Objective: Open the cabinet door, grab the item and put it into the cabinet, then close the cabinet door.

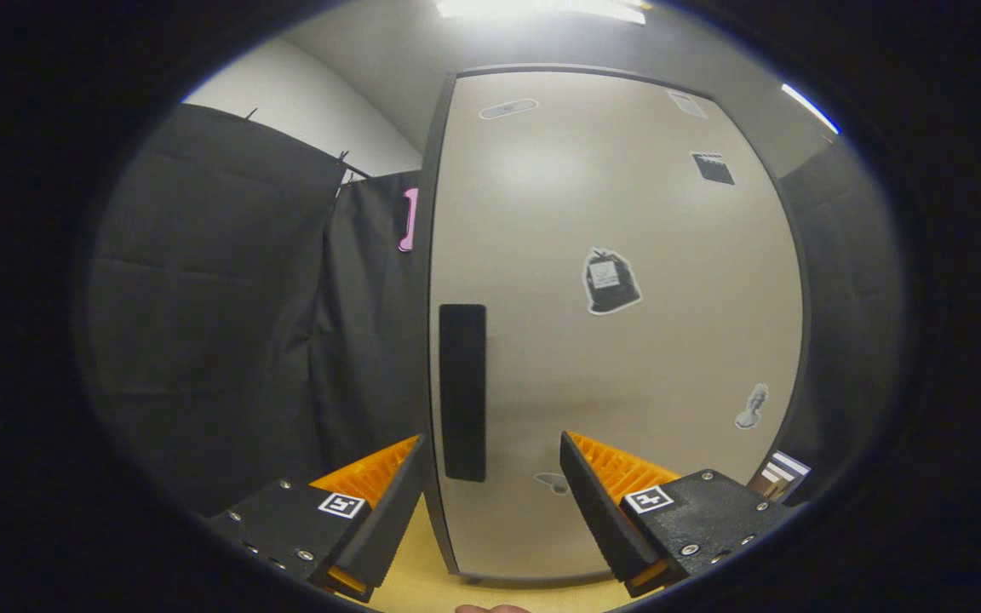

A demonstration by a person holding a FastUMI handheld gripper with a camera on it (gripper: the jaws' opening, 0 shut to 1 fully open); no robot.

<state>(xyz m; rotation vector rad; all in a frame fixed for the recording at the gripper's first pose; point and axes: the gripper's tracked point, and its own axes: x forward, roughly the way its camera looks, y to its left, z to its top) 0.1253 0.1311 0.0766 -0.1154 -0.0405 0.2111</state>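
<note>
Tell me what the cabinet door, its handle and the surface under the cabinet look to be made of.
Cabinet door: likely painted or laminated board, smooth beige satin; a soft glare from the ceiling light shows on it. Handle: matte black, plastic or coated metal, cannot tell which. Surface: pale yellow, wood-look, probably laminate. The gripper has its jaws open, set to either side of the handle's lower end.

A pale wooden tabletop (422, 587) is seen below; the closed cabinet (618, 340) is stood directly on it.

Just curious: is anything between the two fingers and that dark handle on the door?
No. In the gripper view, the open gripper frames the handle on the closed cabinet door.
</note>
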